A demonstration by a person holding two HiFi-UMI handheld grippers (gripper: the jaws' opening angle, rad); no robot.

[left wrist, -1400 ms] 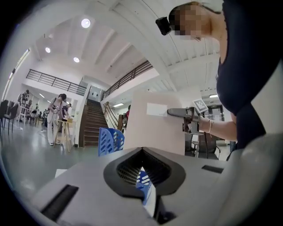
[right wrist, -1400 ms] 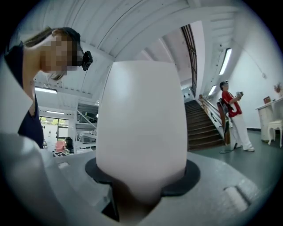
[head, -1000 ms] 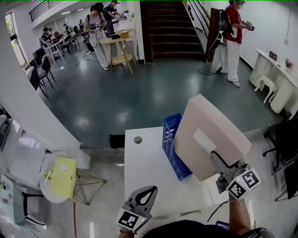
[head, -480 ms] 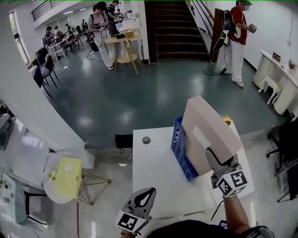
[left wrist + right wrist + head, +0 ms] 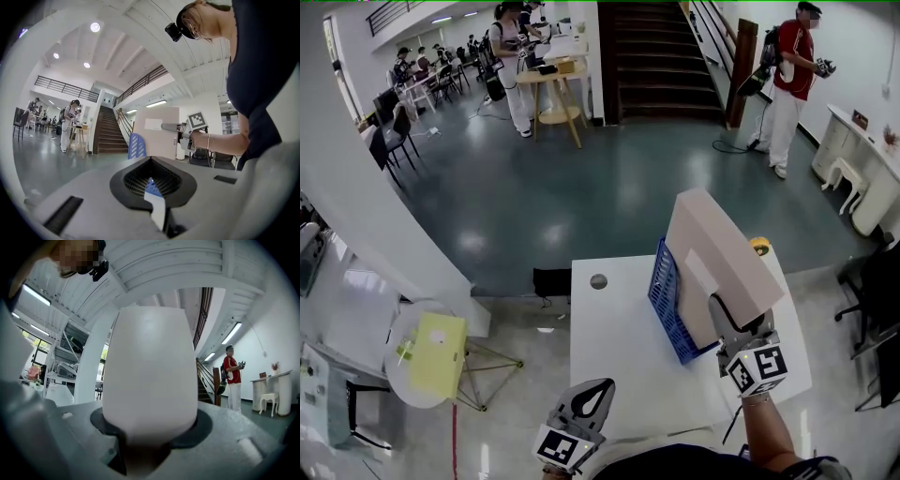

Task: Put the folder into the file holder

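The folder (image 5: 722, 258) is a thick, box-like one in a pale beige, with a broad flat spine and a white rectangular label on its large face. It is held tilted, its top corner leaning away from the person, above the far right part of the white tabletop (image 5: 614, 352). Its lower edge sits against the blue file holder (image 5: 667, 302), a lattice-walled plastic rack standing on the tabletop. The folder's bottom drops behind the rack's near wall. Whether it rests on the base of a compartment cannot be made out.

The right claw (image 5: 724, 314) grips the folder near its lower corner, on the side by the label. Its jaws stand partly apart with the folder's thickness clamped between them. In the right gripper view the pale folder fills the gap and rises straight up from the jaws.

The left claw (image 5: 600, 386) is fully closed with nothing in it. It hangs at the near edge of the tabletop, well apart from the file holder and pointing towards it.
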